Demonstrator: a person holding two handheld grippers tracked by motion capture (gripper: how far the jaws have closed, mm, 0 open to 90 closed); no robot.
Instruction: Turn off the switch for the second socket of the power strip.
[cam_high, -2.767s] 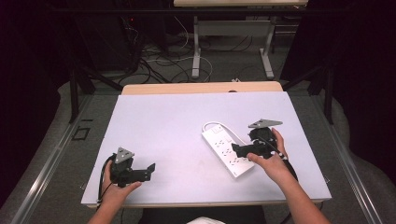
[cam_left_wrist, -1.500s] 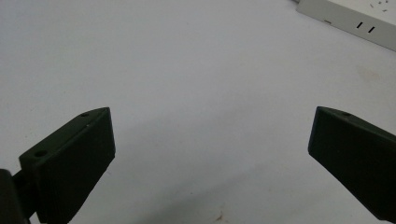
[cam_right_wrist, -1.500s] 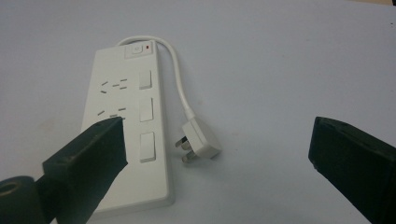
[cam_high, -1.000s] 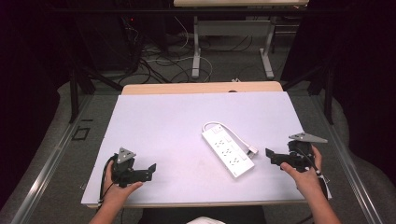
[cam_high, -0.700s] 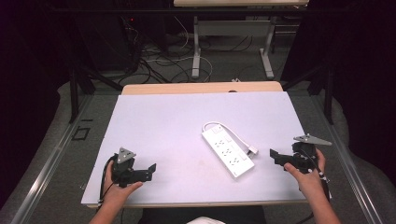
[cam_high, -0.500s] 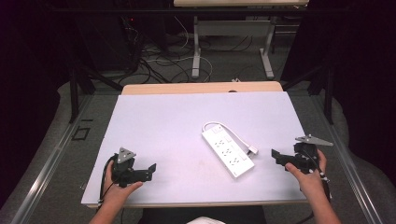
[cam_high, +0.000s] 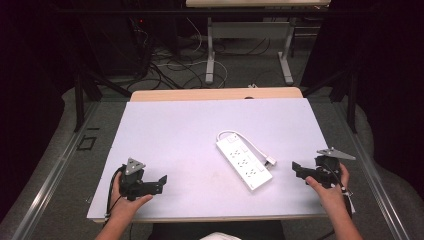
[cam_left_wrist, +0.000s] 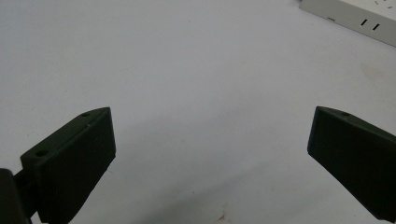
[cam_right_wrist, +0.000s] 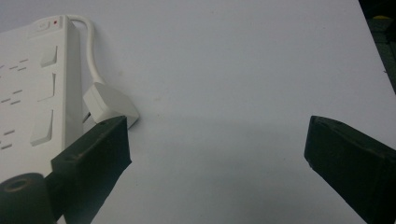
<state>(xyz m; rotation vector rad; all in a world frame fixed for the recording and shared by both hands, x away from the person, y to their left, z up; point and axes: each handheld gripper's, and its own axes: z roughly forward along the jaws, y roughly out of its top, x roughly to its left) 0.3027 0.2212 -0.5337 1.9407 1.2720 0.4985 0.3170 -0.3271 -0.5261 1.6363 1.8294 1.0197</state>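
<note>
Lying flat near the middle of the white table (cam_high: 165, 125), set at a slant, the white power strip (cam_high: 244, 163) looks like a rigid moulded plastic bar, light enough for one gripper but smooth and probably slick on its glossy faces. I would judge the long narrow sides the best place to take hold, with the jaws spanning its width near the middle so it does not swing; the flat top with its sockets and switches offers nothing to pinch. Its short white cord (cam_high: 250, 145) leaves the far end, loops back along the right side and ends in a white plug (cam_right_wrist: 110, 106) lying just beside the strip's body; that cord is springy and would trail, so it is a poor handle unless the plug itself is wanted. The right gripper (cam_high: 300, 171) hovers near the table's right edge, a little apart from the strip, and in the right gripper view its jaws stand wide open with nothing between them, the plug just beyond the left jaw tip. The left gripper (cam_high: 159, 183) sits near the front left of the table, well apart from the strip; in the left gripper view its jaws are likewise spread wide over bare table, holding nothing, with a corner of the strip far off.
</note>
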